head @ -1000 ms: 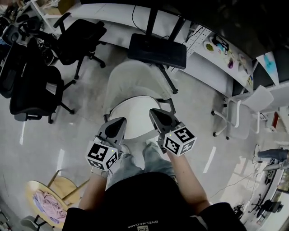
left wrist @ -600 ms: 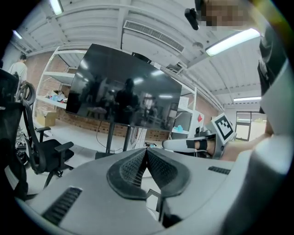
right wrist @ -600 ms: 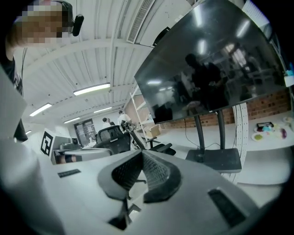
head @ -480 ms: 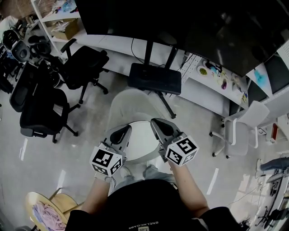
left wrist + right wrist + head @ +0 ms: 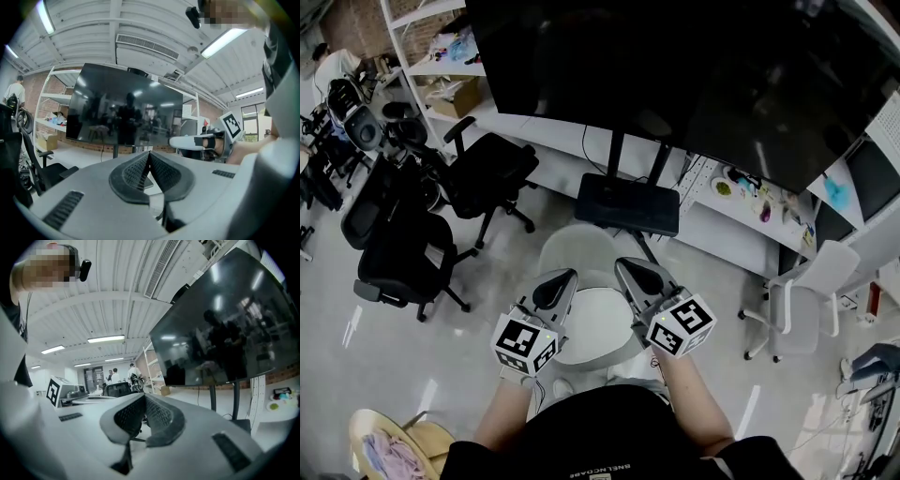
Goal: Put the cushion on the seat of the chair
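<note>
Though empty and closed tight, left tongs [image 5: 560, 280] and right tongs [image 5: 632, 271] (abreast) over edges of cushion [image 5: 595, 324]; bare floor [image 5: 483, 314] beside chair [image 5: 581, 246].

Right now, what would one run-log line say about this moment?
left gripper: shut, empty | right gripper: shut, empty | cushion: on seat of chair

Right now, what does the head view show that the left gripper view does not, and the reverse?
Only the head view: the white chair, with what looks like the cushion on its seat, below both grippers. Only the left gripper view: the ceiling lamp, and the left gripper seen close, its jaws shut with nothing between them. Both: the dark screen, the shelf and the right gripper.
</note>
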Demonstrator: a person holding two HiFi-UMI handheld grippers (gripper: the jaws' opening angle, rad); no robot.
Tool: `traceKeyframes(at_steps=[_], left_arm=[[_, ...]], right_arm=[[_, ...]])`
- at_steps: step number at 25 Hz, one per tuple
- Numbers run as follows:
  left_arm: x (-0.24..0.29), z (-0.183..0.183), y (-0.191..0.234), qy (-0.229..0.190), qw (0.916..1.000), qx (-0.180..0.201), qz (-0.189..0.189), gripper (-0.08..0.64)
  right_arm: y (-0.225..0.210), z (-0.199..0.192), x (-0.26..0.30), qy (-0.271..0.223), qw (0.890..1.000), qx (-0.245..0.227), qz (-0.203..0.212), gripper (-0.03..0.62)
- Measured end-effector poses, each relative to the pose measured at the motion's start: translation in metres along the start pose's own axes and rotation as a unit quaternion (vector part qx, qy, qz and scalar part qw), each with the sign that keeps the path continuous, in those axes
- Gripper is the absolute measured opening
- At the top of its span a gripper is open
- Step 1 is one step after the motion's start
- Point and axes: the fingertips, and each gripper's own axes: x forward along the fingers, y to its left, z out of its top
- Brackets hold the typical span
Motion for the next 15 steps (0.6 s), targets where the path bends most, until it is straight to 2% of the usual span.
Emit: traceKeyframes(at_steps=[7,15], left_arm=[[-0.005,0.028,0.008,-0.029,0.9991,0.018,0.024,0.011],[-0.013,0.040,0.014,-0.042,0.9977,0.028,0.047,0.011]], right_arm=[[0.006,0.022,0.007,-0.019,0.999,-0.020,0.022,0.009],[0.008,0.029,0.014,-0.025,0.999,-0.026,0.030,0.009]])
